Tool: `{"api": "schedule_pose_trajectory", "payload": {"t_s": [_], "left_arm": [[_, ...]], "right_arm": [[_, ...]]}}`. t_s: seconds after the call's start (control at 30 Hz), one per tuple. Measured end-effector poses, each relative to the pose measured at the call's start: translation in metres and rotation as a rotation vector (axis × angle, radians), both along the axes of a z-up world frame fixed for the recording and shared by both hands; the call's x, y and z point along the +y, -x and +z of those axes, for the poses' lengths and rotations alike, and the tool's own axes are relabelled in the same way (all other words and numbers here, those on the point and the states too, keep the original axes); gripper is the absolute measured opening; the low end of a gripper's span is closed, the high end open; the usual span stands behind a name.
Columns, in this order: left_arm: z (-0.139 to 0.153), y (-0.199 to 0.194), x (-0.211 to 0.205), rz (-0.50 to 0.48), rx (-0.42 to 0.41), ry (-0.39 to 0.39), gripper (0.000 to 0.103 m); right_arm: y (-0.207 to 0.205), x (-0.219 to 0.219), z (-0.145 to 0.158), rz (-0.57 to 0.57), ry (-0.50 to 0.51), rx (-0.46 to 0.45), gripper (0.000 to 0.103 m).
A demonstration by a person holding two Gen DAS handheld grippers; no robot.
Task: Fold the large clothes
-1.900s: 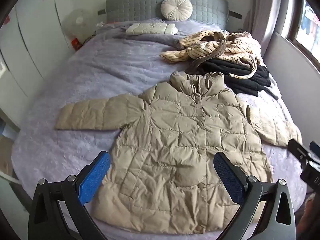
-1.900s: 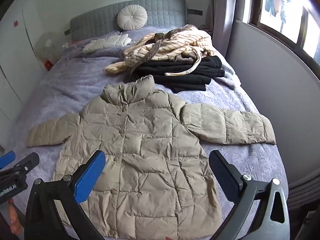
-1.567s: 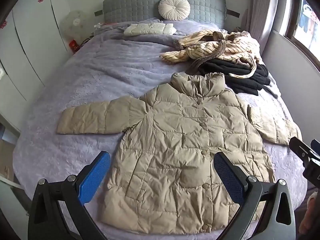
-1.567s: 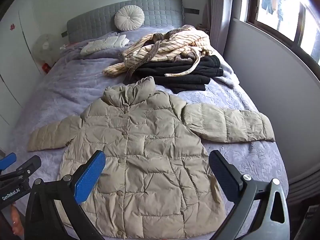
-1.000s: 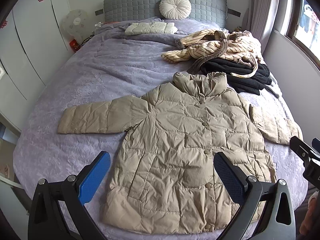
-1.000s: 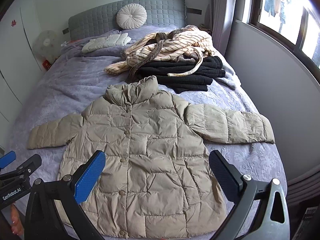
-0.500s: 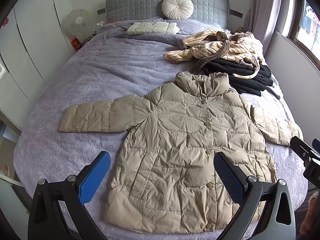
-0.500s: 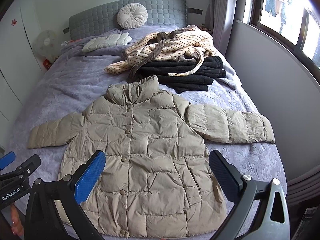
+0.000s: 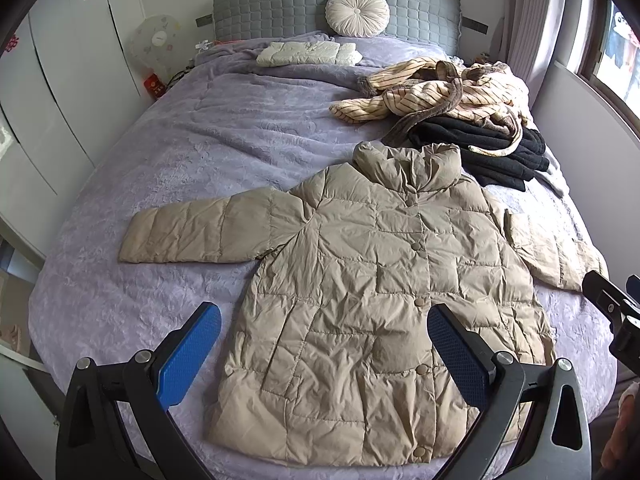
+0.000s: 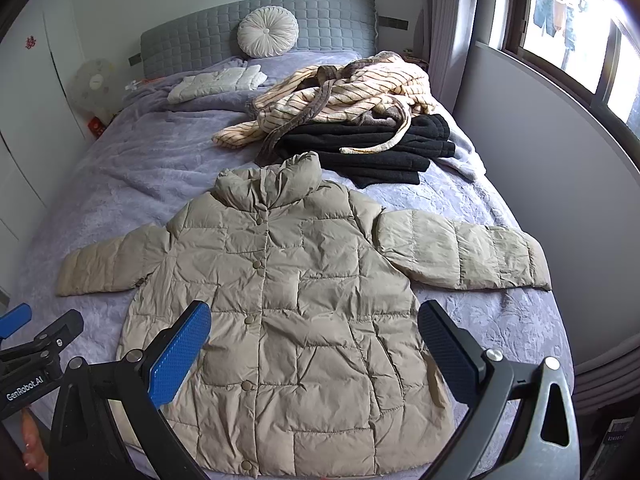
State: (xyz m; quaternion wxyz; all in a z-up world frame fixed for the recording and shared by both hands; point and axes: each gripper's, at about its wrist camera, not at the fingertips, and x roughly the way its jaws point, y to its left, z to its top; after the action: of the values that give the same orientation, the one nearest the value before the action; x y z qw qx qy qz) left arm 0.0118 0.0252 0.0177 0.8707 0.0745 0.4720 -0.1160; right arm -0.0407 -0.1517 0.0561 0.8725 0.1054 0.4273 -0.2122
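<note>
Your left gripper [image 9: 324, 344] and right gripper [image 10: 314, 340] both hover spread wide, grasping nothing, above the hem of the beige quilted puffer coat [image 9: 372, 280] — buttoned, flat, sleeves out on the lavender bedspread [image 9: 200, 136] — with a striped cream robe [image 10: 352, 92] over folded black garments [image 10: 380, 148] beyond.

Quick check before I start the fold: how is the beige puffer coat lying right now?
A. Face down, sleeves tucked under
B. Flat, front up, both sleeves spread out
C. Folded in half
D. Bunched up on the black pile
B: the puffer coat lies flat on the bed with its button row showing and a sleeve out to each side.
</note>
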Motion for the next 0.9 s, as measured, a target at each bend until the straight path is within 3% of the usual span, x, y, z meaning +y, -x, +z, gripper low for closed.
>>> {"api": "schedule_pose_trajectory", "payload": {"t_s": [0.9], "left_arm": [[-0.0001,-0.0029,-0.0007,0.001,0.014,-0.009,0.103]], "right_arm": [[-0.0013,0.0015,-0.0027,0.001,-0.001,0.004,0.103]]}}
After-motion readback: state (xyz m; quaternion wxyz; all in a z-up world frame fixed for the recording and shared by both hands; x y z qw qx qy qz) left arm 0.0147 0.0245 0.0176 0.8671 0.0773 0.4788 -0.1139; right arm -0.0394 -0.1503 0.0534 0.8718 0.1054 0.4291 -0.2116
